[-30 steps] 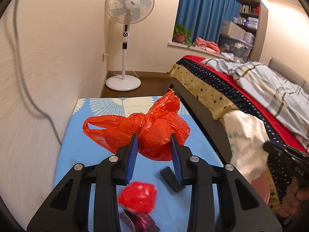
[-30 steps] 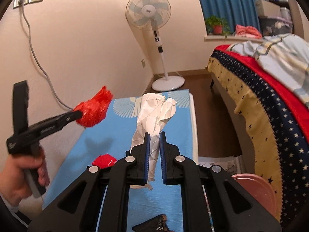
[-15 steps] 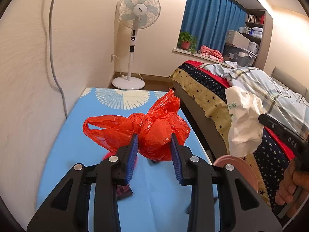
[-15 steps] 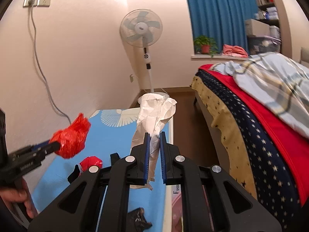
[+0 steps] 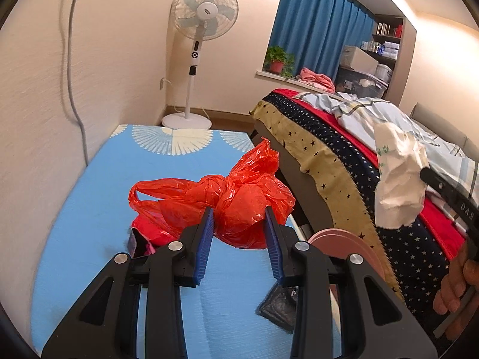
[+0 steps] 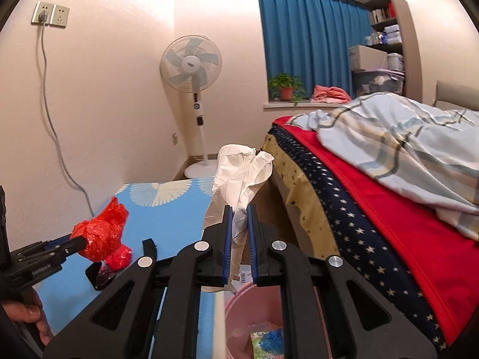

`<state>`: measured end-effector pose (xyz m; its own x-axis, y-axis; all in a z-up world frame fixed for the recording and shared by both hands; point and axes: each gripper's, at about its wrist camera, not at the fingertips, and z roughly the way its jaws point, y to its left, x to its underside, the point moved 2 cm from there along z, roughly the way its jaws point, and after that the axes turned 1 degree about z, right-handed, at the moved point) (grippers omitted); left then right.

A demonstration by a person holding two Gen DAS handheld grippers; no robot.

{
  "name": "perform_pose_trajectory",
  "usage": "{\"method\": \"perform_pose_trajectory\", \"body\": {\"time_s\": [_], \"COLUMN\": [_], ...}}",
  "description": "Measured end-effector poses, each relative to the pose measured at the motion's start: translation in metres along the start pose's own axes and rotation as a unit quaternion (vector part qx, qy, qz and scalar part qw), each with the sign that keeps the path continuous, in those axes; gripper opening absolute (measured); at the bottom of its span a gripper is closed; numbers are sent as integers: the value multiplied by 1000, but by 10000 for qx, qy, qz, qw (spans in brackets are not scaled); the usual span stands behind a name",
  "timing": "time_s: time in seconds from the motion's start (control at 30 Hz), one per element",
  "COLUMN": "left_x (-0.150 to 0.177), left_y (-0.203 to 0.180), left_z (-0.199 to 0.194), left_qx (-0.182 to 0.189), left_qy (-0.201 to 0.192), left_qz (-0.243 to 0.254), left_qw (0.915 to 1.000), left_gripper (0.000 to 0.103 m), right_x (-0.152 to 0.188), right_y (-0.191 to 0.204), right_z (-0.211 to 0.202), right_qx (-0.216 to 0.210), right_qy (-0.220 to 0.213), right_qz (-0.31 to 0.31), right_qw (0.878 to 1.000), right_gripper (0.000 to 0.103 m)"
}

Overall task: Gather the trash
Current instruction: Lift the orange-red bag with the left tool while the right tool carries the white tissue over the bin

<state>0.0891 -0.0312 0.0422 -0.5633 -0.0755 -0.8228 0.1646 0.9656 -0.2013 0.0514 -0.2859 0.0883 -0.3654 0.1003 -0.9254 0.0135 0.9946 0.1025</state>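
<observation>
My left gripper (image 5: pixel 238 217) is shut on a crumpled red plastic bag (image 5: pixel 227 200) and holds it above the blue table (image 5: pixel 98 209). My right gripper (image 6: pixel 238 218) is shut on a crumpled white paper (image 6: pixel 239 176) and holds it over the pink bin (image 6: pixel 236 320), which has a wrapper inside. The bin's rim shows in the left wrist view (image 5: pixel 344 242) beside the table. A red wad (image 6: pixel 119 258) and a dark wrapper (image 5: pixel 278 308) lie on the table. The left gripper with the red bag (image 6: pixel 101 236) shows at the left of the right wrist view.
A bed (image 6: pixel 374 185) with a star-patterned cover stands close on the right. A standing fan (image 5: pixel 199 51) is at the far wall. A grey cable (image 6: pixel 57 137) hangs down the left wall. A small pink-black packet (image 5: pixel 140 243) lies under the red bag.
Both grippers have moved to the right, toward the pink bin. The white paper now hangs over the bin. Both grips are unchanged.
</observation>
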Motion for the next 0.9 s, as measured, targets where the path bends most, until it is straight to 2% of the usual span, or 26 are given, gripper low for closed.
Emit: {"method": "perform_pose_trajectory", "body": {"time_s": [0.2,0.9], "left_x": [0,5], "left_y": [-10,-40], "left_z": [5,35], "left_qx": [65,264], "left_qy": [-13,167], "left_qz": [40,282], "left_qw": [10000,9991], "left_gripper": [33,34], "right_x": [3,0], "right_y": [-14,-31], "right_z": [-8,0], "right_qx": [167,346], "right_qy": [-4,4], "right_qz": [182,342], "right_qw": [9997,9988], "right_gripper": [10,10]}}
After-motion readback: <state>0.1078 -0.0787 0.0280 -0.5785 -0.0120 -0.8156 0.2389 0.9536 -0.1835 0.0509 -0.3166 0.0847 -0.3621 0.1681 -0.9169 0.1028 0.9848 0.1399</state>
